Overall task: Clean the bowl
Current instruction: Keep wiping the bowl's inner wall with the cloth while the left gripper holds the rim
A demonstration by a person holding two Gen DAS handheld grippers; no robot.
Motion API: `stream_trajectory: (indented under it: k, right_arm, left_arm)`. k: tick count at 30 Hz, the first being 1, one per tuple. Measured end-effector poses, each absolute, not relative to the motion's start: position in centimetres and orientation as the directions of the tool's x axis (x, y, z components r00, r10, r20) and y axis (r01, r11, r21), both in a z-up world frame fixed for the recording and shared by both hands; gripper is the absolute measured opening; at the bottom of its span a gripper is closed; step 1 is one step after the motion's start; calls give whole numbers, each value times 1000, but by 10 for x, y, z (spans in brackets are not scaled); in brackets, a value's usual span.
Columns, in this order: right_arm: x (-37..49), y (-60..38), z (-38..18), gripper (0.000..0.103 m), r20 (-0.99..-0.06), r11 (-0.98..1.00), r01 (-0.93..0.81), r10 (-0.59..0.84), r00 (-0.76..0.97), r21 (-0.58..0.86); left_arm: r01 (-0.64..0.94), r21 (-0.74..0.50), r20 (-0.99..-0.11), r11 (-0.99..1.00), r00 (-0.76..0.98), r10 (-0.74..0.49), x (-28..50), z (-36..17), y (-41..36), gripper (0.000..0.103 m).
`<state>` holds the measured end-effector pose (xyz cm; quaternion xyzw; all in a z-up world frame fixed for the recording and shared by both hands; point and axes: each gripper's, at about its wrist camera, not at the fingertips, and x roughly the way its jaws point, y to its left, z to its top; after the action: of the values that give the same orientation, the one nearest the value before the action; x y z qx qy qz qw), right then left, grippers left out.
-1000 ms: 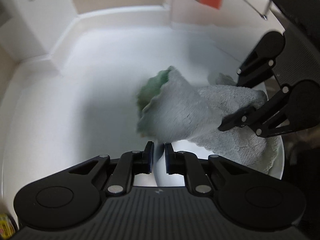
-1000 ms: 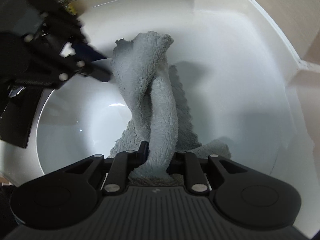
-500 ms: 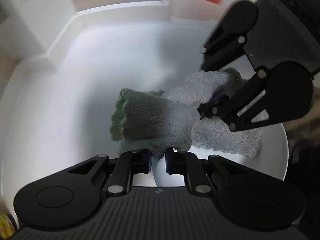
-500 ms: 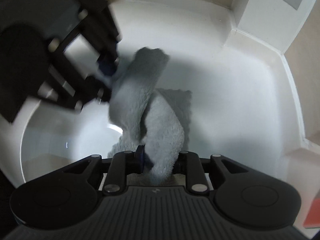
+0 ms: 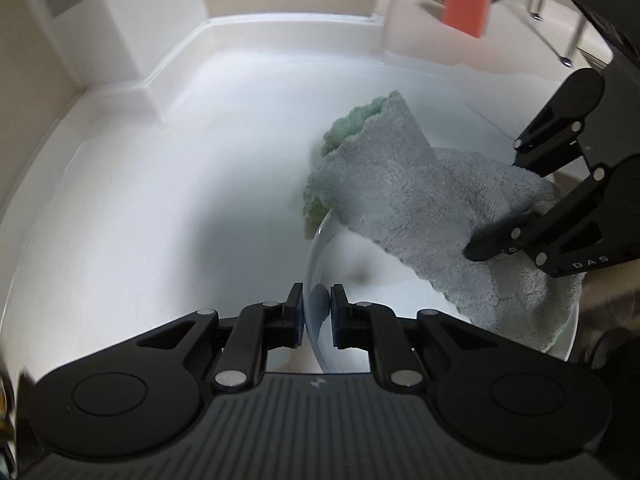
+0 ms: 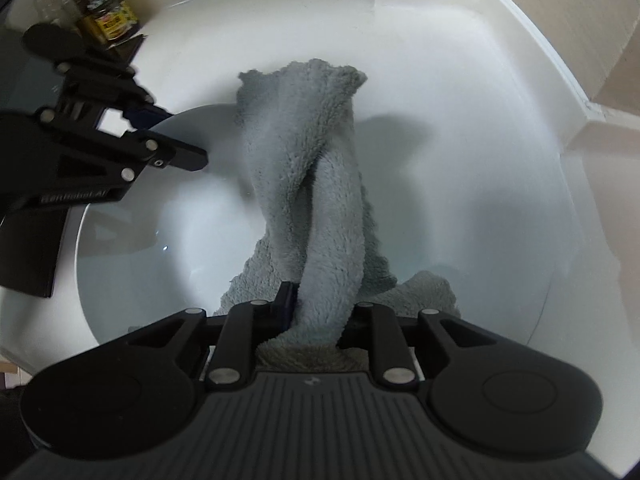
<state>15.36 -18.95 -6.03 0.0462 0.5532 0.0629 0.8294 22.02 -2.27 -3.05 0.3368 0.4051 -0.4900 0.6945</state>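
Note:
A white bowl (image 5: 352,256) sits over a white sink. My left gripper (image 5: 317,316) is shut on the bowl's rim, one finger on each side. My right gripper (image 6: 320,312) is shut on a grey cloth (image 6: 316,184) with a green underside. The cloth (image 5: 412,200) lies inside the bowl and drapes over its far rim. The right gripper (image 5: 504,240) shows at the right in the left wrist view. The left gripper (image 6: 160,140) shows at the left in the right wrist view, on the bowl's rim (image 6: 192,116).
The white sink basin (image 5: 180,184) surrounds the bowl, with a raised edge at the back. A red sponge (image 5: 466,2) hangs by a wire rack at the back right. Several jars and bottles (image 6: 108,20) stand on the counter beside the sink.
The right gripper has swung the cloth left across the bowl and back to the right side. The left gripper has kept its hold on the rim.

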Motion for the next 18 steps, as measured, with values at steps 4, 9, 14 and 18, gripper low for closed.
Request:
stream_trajectory:
  k: [4,9,14,18]
  right_arm:
    - [152,-183,-61,18,-911,988,-97,148,386,120]
    - [153,-180,-58,21,-919,983,-166,140,369,83]
    - [166,-169,-53,21,-927,969,-241,46,372,-49]
    - [181,-159,-45,20,-897,939,-303,-10,442,-160]
  left_arm:
    - [969,83,-900,231,173,-401,221,-31,-32,14]
    - [969,41,-914,242,135,-382,231,-36,-43,11]
    - [964,68,-915,256,163,-370,229,-35,-40,11]
    - [960,68,-910,272,171,-378,229,-35,-37,11]
